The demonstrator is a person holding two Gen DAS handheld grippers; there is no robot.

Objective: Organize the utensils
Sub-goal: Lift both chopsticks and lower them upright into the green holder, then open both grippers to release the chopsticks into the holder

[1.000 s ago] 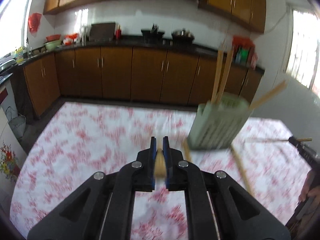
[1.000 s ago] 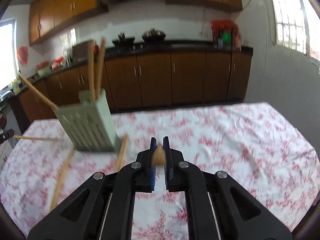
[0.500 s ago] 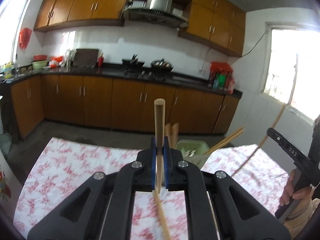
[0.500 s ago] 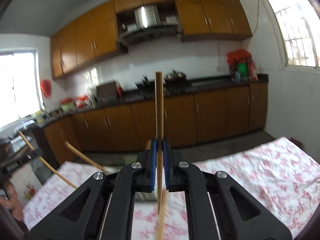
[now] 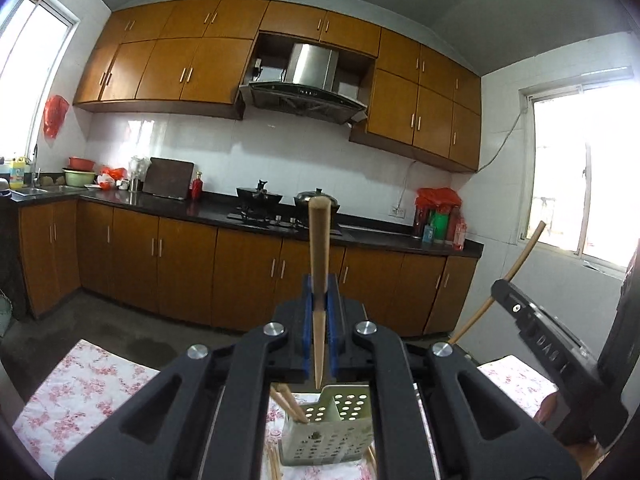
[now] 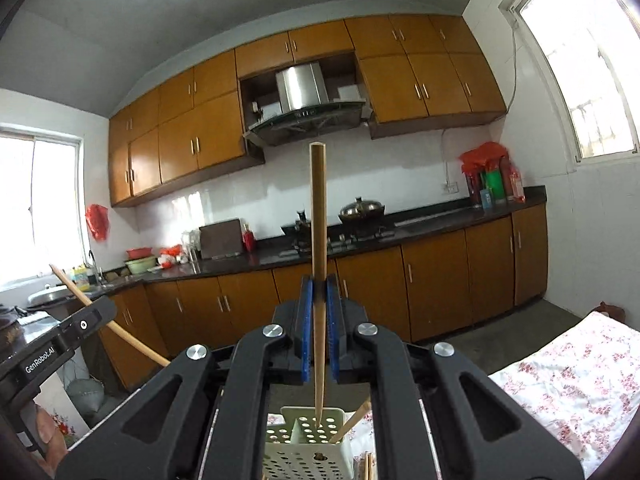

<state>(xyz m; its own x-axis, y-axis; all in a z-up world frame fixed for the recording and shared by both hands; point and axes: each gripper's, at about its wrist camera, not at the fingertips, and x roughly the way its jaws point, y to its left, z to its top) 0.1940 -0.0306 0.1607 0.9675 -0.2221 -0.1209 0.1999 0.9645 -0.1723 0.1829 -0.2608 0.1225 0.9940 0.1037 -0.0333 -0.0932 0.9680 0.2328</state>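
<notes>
Wooden chopsticks are clamped upright, one in the left gripper (image 5: 319, 312), one in the right gripper (image 6: 319, 312), above a pale-green perforated plastic holder (image 5: 328, 436).

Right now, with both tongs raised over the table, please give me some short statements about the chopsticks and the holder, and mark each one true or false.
1. The left tongs grip a chopstick standing upright. True.
2. The right tongs are open and hold nothing. False: they are shut on a chopstick.
3. The holder already has chopsticks in it. True.
4. The holder is red. False: it is pale green with round holes.
5. The tablecloth is plain white. False: it has a pink flower print.
</notes>
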